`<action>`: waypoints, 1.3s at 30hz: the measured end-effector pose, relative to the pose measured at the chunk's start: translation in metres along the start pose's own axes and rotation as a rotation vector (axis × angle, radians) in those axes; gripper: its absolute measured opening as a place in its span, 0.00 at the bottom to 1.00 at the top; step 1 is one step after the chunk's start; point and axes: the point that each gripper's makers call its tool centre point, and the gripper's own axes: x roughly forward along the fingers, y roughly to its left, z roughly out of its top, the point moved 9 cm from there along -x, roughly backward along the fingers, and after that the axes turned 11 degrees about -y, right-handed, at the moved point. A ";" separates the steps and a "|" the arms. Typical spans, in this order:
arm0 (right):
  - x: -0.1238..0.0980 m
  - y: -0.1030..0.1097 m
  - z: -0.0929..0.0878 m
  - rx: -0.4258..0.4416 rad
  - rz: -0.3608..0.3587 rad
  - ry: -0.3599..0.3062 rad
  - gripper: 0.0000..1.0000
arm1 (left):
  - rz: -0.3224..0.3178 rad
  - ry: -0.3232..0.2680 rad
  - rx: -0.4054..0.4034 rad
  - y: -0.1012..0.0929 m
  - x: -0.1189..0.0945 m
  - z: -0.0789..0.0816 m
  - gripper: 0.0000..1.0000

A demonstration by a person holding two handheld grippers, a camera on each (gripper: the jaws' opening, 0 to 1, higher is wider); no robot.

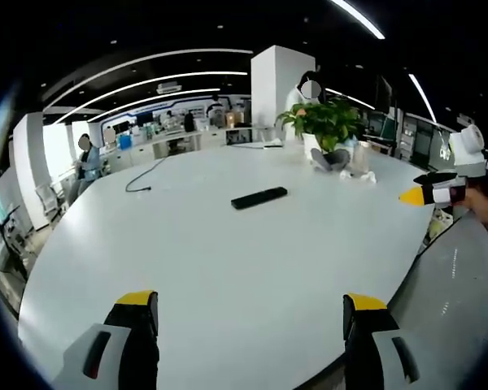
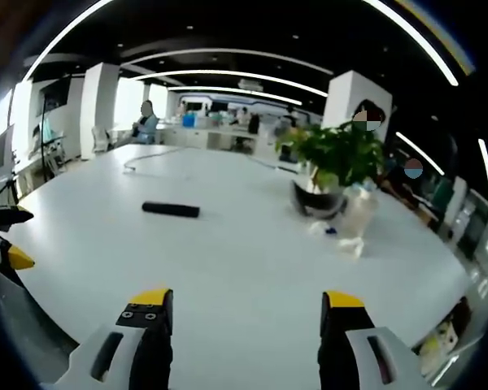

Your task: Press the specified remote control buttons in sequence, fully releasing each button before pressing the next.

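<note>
1. The remote (image 1: 259, 197) is lying flat on the white desk (image 1: 228, 268), out toward the middle, well apart from both grippers. In the right gripper view the same remote (image 2: 171, 210) is sitting left of centre, long side across the view.
2. The left gripper (image 1: 250, 313) is hovering over the near edge of the desk with its jaws spread wide and nothing between them.
3. The right gripper (image 2: 244, 313) is likewise hanging over the near side of the desk, jaws wide, gripping nothing. It is also poking into the left gripper view from the right, past the desk's edge, with a hand behind it.
4. A potted plant (image 1: 329, 130) is standing on the far side of the desk, beyond the remote, with a clear bottle (image 2: 359, 213) just beside it. A dark cable (image 1: 144, 180) is trailing across the far left part of the desk.
5. People are sitting or standing at the far side of the room, away from the work.
6. Judging by the layout, the task is looking barely begun: neither gripper is touching the remote, and no button is being pressed.
7. What is left seems to be all of it: bringing one gripper over to the remote, pressing each named button in turn with a full release between presses. The buttons are too small to make out from here.
</note>
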 end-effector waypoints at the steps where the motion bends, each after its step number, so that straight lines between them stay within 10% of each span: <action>1: 0.000 0.000 0.000 0.000 0.002 0.001 0.72 | -0.002 -0.003 0.002 0.000 0.000 0.000 0.98; 39: -0.002 -0.001 0.003 0.040 0.014 -0.033 0.68 | -0.144 0.045 0.174 0.010 0.027 0.023 0.99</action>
